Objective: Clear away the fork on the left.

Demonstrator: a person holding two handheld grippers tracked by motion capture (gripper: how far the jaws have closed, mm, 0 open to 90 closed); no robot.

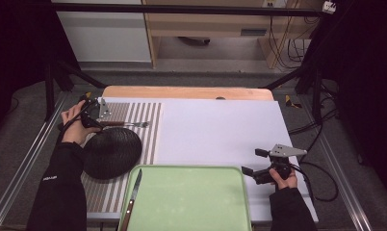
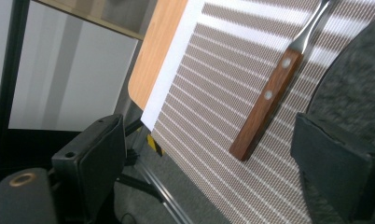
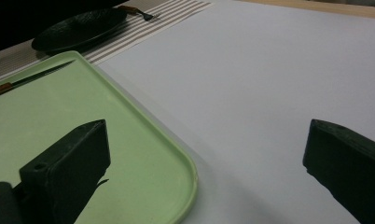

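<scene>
A fork [image 1: 129, 124] with a wooden handle [image 2: 267, 102] lies on the striped placemat [image 1: 146, 115], just beyond the black plate [image 1: 112, 151]. My left gripper [image 1: 93, 119] is at the fork's handle end, open. In the left gripper view the handle lies just ahead of the wide gap between the jaws [image 2: 209, 126], untouched. My right gripper [image 1: 253, 162] hovers over the white sheet [image 1: 220, 130] beside the green tray's [image 1: 187, 168] right edge, open and empty [image 3: 208, 130]. A knife [image 1: 133, 195] lies along the tray's left side.
The plate [image 2: 353, 79] is close to my left gripper's right jaw. The wooden table edge [image 1: 187, 92] runs along the far side, with the floor and metal frame rails beyond. In the right gripper view, the tray's corner [image 3: 176, 163] is under the left jaw.
</scene>
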